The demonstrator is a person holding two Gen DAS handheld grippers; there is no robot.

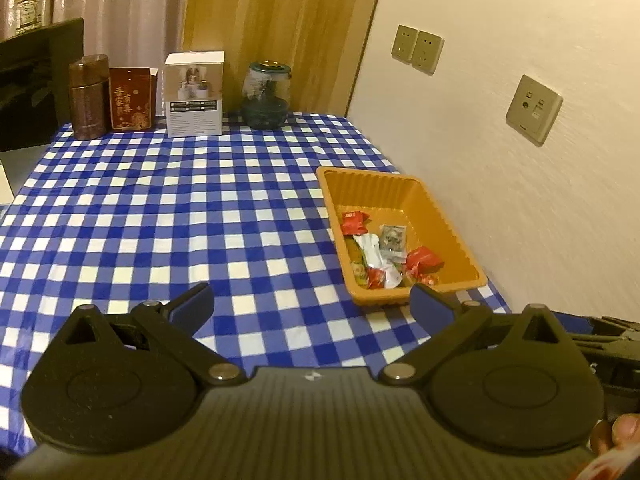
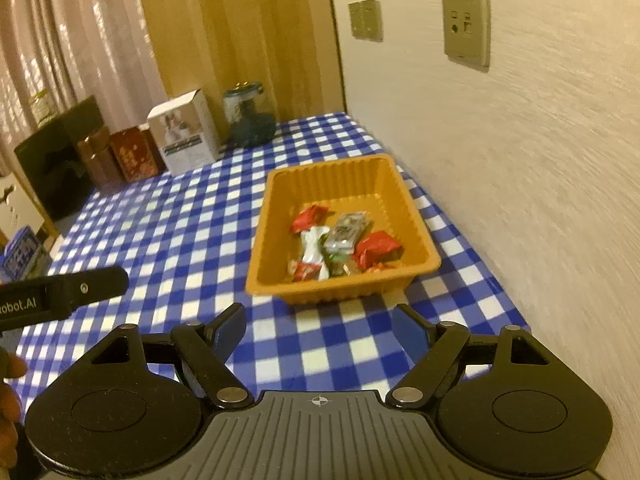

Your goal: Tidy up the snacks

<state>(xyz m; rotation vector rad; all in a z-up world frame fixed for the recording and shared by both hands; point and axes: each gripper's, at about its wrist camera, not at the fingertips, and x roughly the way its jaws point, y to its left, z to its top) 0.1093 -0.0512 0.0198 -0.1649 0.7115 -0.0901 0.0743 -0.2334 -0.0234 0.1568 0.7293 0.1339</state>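
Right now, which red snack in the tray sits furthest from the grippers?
The red packet alone at the far-left of the orange tray; other red ones lie near the front rim.

- A home dining corner: checked tablecloth (image 1: 160, 208), curtains (image 1: 120, 8) at 11 o'clock.
- Tea tins (image 1: 89, 96), glass jar (image 1: 266, 94) at 12; wall sockets (image 1: 416, 50) at 1.

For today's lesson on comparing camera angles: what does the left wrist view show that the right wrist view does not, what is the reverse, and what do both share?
Only the left wrist view shows the open left gripper from behind.

Only the right wrist view shows the open right gripper from behind and a blue box beyond the table's left edge.

Both share the orange tray holding wrapped snacks, the checked tablecloth, the white box, the glass jar and the wall sockets.
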